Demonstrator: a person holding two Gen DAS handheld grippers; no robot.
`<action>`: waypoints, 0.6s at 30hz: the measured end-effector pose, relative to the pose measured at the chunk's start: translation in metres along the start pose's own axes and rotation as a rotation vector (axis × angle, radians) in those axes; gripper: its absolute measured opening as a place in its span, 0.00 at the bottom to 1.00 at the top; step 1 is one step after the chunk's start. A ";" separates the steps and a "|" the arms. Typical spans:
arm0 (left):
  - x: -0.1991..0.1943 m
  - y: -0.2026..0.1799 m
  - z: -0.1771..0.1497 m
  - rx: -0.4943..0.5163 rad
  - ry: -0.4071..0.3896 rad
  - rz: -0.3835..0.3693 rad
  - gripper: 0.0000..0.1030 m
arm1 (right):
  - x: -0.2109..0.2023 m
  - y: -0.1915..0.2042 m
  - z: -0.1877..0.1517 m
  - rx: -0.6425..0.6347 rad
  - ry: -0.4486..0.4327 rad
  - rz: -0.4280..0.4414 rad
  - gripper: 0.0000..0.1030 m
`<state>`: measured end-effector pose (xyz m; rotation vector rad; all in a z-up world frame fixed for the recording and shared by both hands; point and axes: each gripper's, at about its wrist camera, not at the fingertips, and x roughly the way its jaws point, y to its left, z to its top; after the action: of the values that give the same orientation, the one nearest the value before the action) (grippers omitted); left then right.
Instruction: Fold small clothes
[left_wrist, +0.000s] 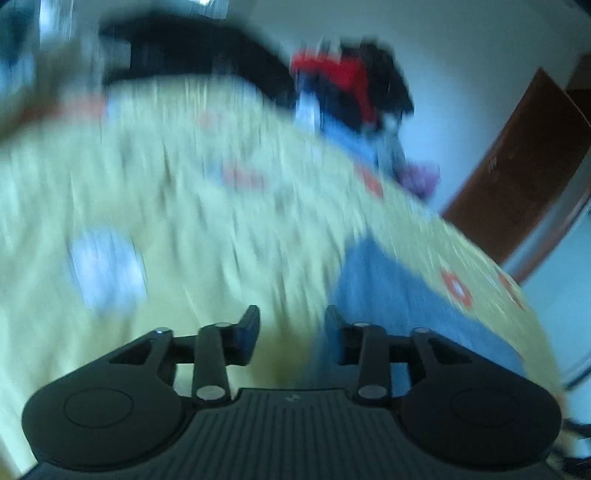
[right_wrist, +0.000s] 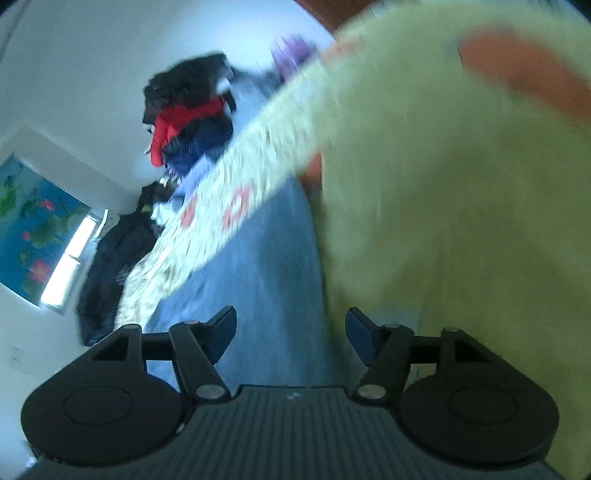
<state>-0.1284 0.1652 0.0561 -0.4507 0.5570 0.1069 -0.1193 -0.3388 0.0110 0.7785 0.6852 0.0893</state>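
Note:
Both views are blurred. A blue cloth (left_wrist: 388, 295) lies on a pale yellow-green cover (left_wrist: 184, 221) with orange ring marks. My left gripper (left_wrist: 291, 317) hangs open over the cloth's left edge, with nothing between its fingers. In the right wrist view the blue cloth (right_wrist: 266, 266) runs up the middle between a strip of the ring-marked cover (right_wrist: 221, 206) and a broad yellow-green fabric (right_wrist: 443, 221) close on the right. I cannot tell whether that fabric is the same cover. My right gripper (right_wrist: 291, 317) is open above the blue cloth and grips nothing.
A heap of red, dark and blue clothes (left_wrist: 351, 85) sits at the cover's far end, also seen as a clothes heap (right_wrist: 184, 122) against the white wall. A brown door (left_wrist: 517, 166) stands at right. Dark garments (right_wrist: 110, 266) lie by a flowered curtain (right_wrist: 33, 229).

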 end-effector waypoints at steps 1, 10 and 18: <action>0.000 -0.008 0.008 0.046 -0.045 0.009 0.64 | 0.002 0.006 0.008 -0.050 -0.019 -0.014 0.68; 0.139 -0.116 0.047 0.464 -0.028 -0.042 0.85 | 0.133 0.047 0.081 -0.423 0.040 -0.160 0.68; 0.234 -0.129 0.040 0.468 0.218 -0.032 0.84 | 0.200 0.065 0.096 -0.545 0.129 -0.228 0.68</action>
<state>0.1169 0.0619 0.0115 -0.0139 0.7641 -0.1051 0.1058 -0.2878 -0.0037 0.1706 0.8206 0.1128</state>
